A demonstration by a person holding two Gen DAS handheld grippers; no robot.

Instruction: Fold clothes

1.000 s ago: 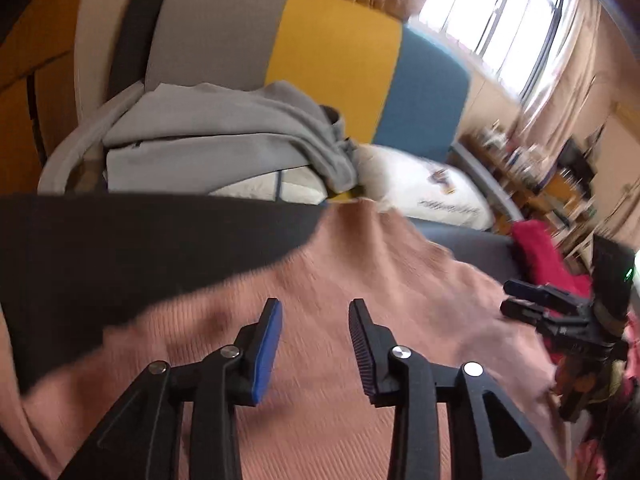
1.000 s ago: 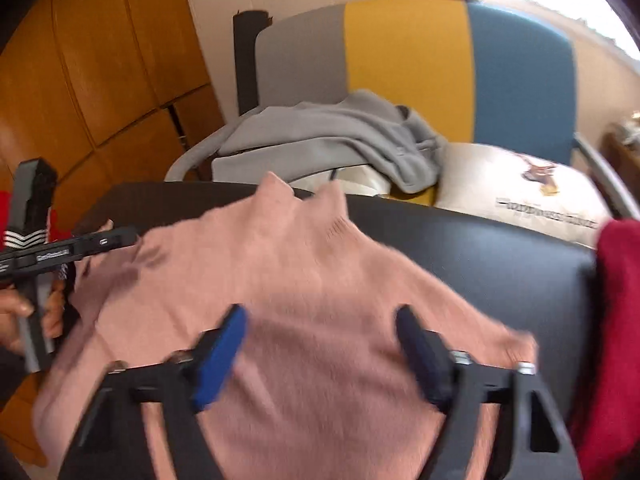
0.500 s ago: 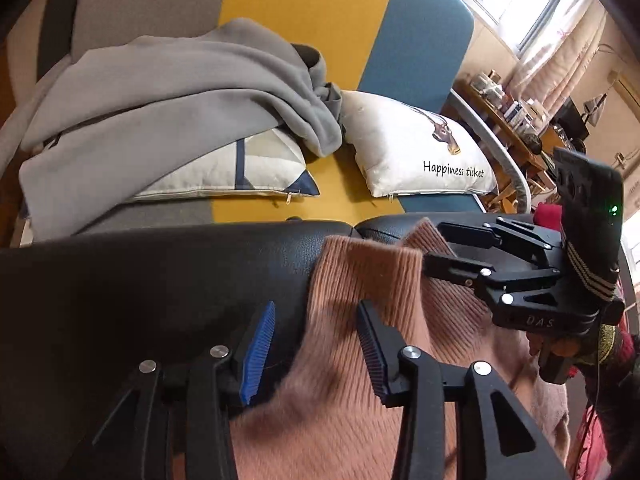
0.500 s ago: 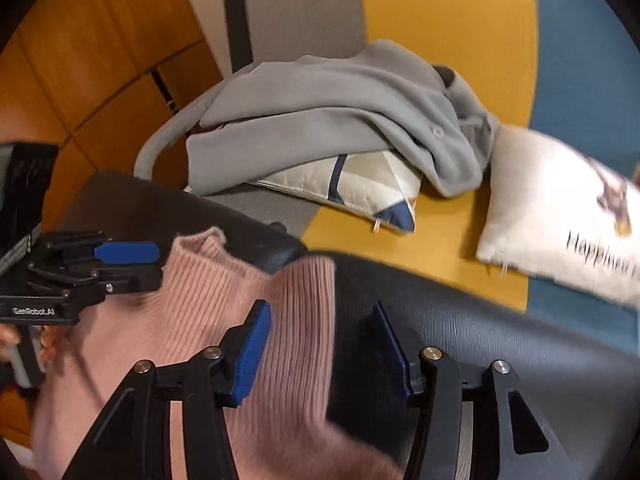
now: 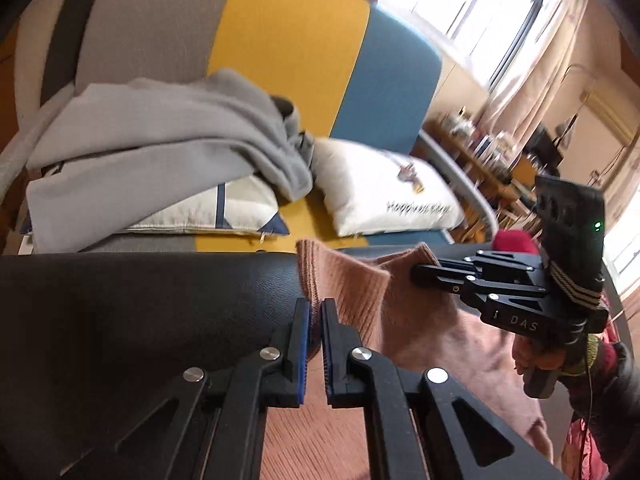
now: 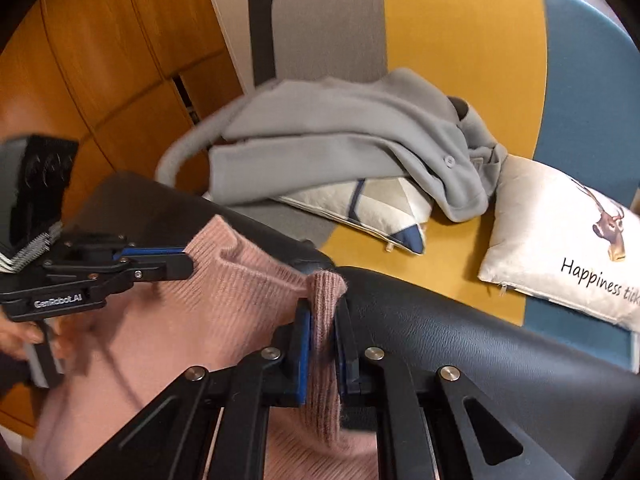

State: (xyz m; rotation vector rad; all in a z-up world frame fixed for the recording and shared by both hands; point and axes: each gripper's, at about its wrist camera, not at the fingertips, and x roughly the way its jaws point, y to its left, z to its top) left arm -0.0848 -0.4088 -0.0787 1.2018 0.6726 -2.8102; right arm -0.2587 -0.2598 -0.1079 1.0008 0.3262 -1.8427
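I have the pink sweater [image 6: 224, 292] lying on the black table [image 6: 480, 340], its ribbed hem at the far edge. My right gripper [image 6: 322, 340] is clamped on a bunched corner of that hem. My left gripper [image 5: 314, 344] is nearly closed on the other corner; it seems to catch only a thin edge (motion blur hides the contact). With 2 uneven grips, the left side could slip when I lift, skewing the fold toward the sofa [image 5: 288, 40].
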